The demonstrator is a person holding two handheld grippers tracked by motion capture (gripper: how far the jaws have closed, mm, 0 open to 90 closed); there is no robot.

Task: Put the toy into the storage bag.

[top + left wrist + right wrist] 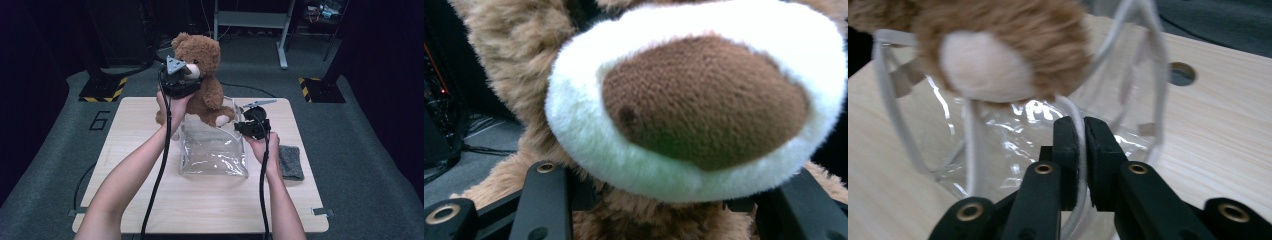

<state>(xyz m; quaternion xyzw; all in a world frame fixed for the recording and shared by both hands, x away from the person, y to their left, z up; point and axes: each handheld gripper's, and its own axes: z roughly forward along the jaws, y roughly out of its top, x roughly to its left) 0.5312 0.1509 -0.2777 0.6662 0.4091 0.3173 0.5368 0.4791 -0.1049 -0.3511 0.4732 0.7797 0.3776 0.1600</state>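
1. The teddy bear [200, 80] hangs above the clear plastic bag [214, 150] on the wooden table [150, 200], one paw just over the bag's mouth; I judge it best to keep the mouth pulled wide and lower the bear straight down
2. My left gripper [181, 86], jaws half open, clamps the bear below its muzzle
3. My right gripper [1080, 150] pinches the bag's white handle [1075, 130], jaws tight

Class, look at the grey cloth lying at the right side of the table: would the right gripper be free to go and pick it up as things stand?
Probably not yet. The right gripper is shut on the clear bag's white handle, so it would have to let go first. Otherwise the grey cloth lies close beside that hand with nothing between them.
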